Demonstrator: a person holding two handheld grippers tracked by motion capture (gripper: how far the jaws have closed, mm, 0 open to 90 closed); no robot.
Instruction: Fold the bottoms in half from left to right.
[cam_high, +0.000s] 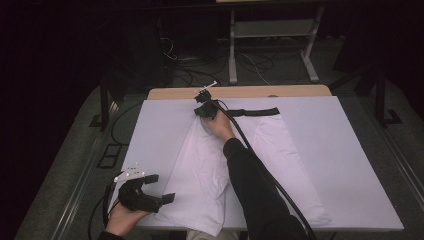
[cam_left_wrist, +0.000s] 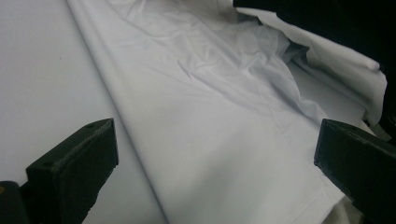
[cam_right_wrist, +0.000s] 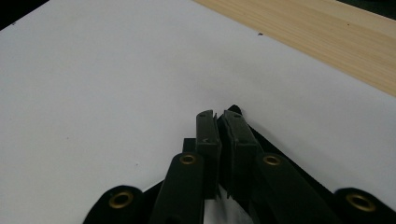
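High view: right gripper (cam_high: 204, 106) jaws clamped on the black waistband (cam_high: 252, 112) of white fabric shorts (cam_high: 220, 165). Left gripper (cam_high: 161, 188) jaws apart, near the shorts' hem on the white table cover (cam_high: 350, 165).

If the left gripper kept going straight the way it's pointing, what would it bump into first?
Most likely the white garment. The left gripper has its jaws wide open, aimed at the cloth's near edge spread on the white table cover. Depth is hard to judge, but nothing else seems to lie between.

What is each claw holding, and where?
The right claw pinches the white garment at its black waistband, at the far end. The left claw is open, holding nothing.
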